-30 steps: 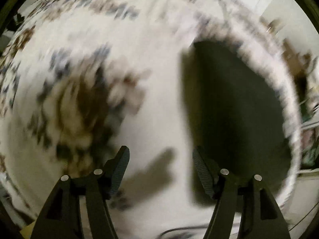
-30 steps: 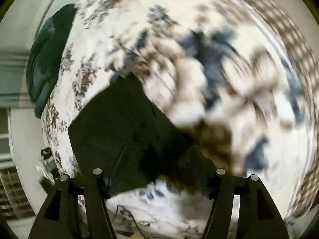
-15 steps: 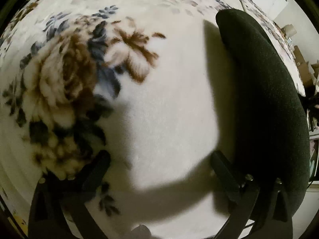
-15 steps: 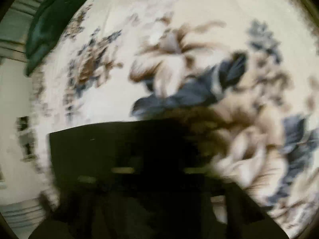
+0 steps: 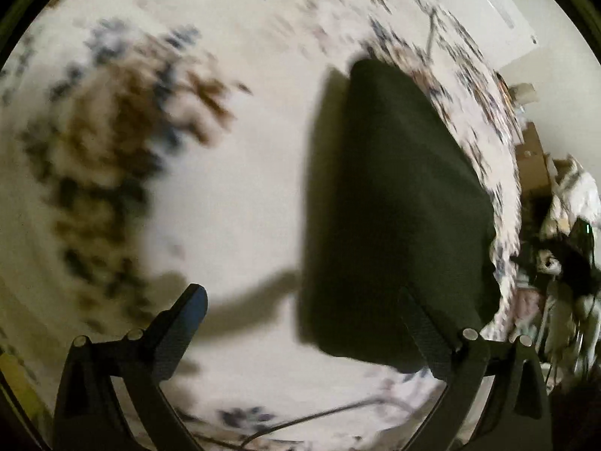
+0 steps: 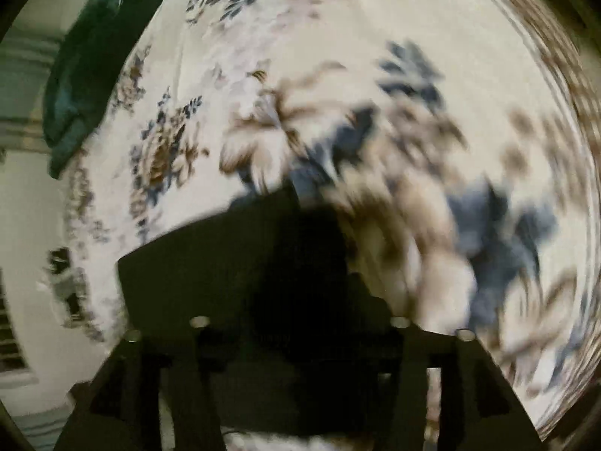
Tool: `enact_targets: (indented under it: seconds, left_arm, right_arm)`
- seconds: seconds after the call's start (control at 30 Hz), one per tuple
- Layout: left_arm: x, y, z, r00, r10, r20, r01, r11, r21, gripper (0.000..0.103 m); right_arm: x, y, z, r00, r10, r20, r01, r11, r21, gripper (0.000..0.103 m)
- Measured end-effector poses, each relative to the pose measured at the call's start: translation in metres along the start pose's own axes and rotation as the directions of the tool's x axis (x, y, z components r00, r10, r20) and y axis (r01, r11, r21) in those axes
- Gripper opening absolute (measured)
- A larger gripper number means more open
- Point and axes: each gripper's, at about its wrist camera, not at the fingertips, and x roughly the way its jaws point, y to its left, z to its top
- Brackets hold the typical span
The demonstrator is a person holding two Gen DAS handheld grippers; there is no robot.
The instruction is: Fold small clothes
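Observation:
A dark, nearly black folded garment lies flat on a white blanket with brown and blue flowers. My left gripper is open above the blanket. Its right finger is over the garment's near edge and its left finger is over bare blanket. In the right wrist view the same garment fills the lower middle. My right gripper is low over it. Its fingers merge with the dark cloth and blur, so their state is unclear.
A dark green cloth lies at the far edge of the blanket. Clutter and boxes stand beyond the bed's right edge. A thin cable lies on the blanket near the left gripper.
The left gripper has pulled back and up from the blanket, fingers still spread. The right gripper has swung over the garment, and both views stay blurred by motion.

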Motion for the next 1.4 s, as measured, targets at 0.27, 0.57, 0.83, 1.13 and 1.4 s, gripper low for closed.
enact_targets:
  seconds: [0.27,0.57,0.83,1.13,1.4]
  left_arm:
    - [0.023,-0.037,0.004,0.994,-0.098,0.038,0.096,0.994,0.058,0.053]
    - [-0.004,-0.035,0.004,0.996,-0.084,-0.006,0.085,0.993,0.084,0.051]
    - [-0.019,-0.008,-0.045,0.967,-0.253,-0.037,0.237,0.943,-0.234,0.054]
    - [0.044,0.005,-0.06,0.876,-0.457,0.152,0.457,0.689,-0.562,0.052]
    - [0.021,-0.009,-0.05,0.906,-0.375,0.195,0.422,0.774,-0.472,0.032]
  right_arm:
    - [0.023,-0.06,-0.073,0.983,0.129,-0.128,-0.11,0.983,0.144,0.067]
    - [0.013,-0.093,-0.089,0.992,-0.125,-0.004,0.122,0.962,0.246,0.0]
    - [-0.008,-0.101,-0.112,0.988,0.152,-0.031,-0.137,0.951,0.276,0.061]
    - [0.068,-0.073,-0.132,0.909,0.408,-0.081,-0.337,0.836,0.434,0.062]
    - [0.052,-0.056,-0.139,0.937,0.331,0.115,-0.346,0.821,0.453,0.009]
